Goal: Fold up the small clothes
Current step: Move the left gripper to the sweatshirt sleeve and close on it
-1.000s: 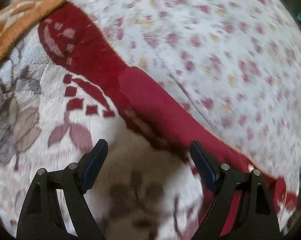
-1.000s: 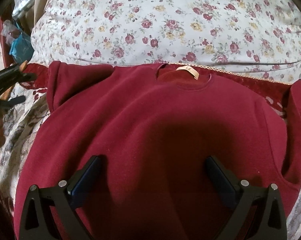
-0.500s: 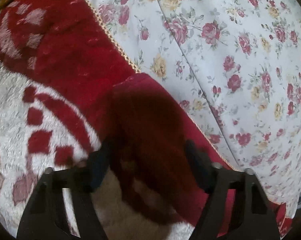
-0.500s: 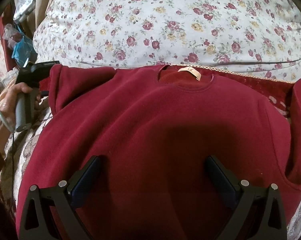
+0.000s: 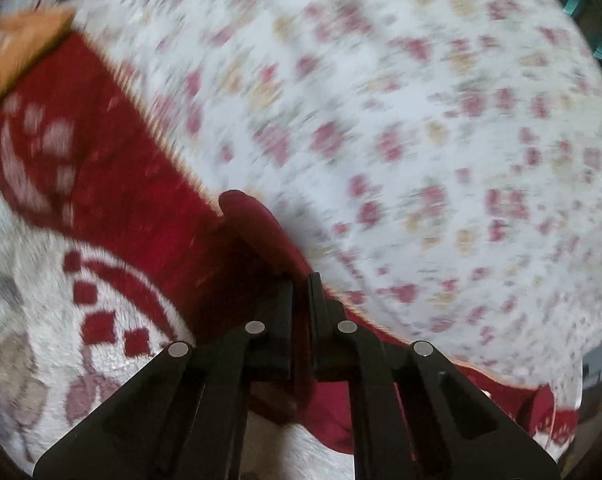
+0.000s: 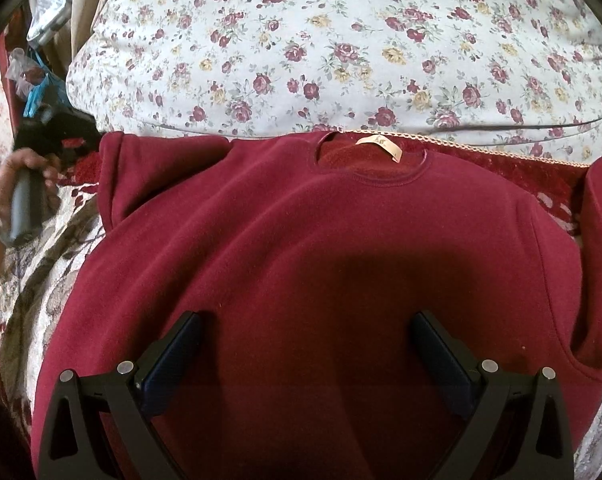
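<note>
A maroon sweatshirt (image 6: 301, 220) lies flat, front up, on a patterned blanket (image 6: 37, 292), its neck label (image 6: 377, 146) at the far side. My right gripper (image 6: 305, 320) hovers open over the shirt's lower body with nothing between its fingers. In the left wrist view my left gripper (image 5: 301, 282) has its jaws closing to a tight pinch on the sweatshirt's left sleeve end (image 5: 257, 220), red fabric pressed between the pads. In the right wrist view the left gripper (image 6: 61, 136) shows blurred by that sleeve, held in a person's hand (image 6: 9, 188).
A big floral pillow (image 6: 341, 40) borders the shirt's collar side and fills the upper left wrist view as the floral pillow (image 5: 421, 120). The blanket's red border (image 5: 101, 168) and an orange cloth (image 5: 17, 48) lie at left. Bags and clutter (image 6: 33, 76) sit far left.
My left gripper moved onto the sleeve end and its jaws went from wide open to shut on it, lifting it slightly. The right gripper and the shirt's body stayed still.
</note>
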Demonstrator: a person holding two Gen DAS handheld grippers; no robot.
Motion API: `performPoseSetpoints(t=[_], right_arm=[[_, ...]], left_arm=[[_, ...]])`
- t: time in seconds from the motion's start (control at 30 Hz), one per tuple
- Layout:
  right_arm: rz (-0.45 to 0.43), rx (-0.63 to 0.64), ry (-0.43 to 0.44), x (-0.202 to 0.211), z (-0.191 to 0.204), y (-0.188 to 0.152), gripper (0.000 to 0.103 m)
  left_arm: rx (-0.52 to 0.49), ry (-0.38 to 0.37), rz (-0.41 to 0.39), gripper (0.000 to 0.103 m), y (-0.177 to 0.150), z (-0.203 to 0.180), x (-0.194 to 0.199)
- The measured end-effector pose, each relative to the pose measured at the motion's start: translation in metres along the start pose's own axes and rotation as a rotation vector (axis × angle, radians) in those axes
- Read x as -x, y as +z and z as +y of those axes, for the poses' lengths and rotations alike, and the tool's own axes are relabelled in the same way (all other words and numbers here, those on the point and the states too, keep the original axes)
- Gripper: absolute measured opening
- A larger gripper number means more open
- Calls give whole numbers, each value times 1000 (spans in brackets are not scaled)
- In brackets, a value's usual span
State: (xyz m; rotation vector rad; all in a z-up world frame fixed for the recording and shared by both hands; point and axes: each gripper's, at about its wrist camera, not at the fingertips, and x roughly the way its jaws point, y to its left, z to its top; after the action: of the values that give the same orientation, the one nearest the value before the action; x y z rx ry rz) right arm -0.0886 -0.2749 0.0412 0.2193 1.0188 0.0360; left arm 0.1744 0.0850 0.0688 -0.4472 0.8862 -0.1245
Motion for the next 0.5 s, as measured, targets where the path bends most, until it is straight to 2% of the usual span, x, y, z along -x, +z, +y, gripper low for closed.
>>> performPoseSetpoints(t=[0.17, 0.23, 0.4, 0.5], right_arm=[[0, 1, -1, 0, -1, 1, 103], [0, 1, -2, 0, 0, 0, 103], [0, 1, -2, 0, 0, 0, 103], [-1, 1, -2, 0, 0, 0, 103]], left_arm=[[-55, -73, -31, 5, 6, -25, 40], [-69, -121, -36, 4, -2, -38, 59], [-162, -240, -19, 4, -23, -99, 79], [-234, -282, -17, 4, -39, -131, 90]])
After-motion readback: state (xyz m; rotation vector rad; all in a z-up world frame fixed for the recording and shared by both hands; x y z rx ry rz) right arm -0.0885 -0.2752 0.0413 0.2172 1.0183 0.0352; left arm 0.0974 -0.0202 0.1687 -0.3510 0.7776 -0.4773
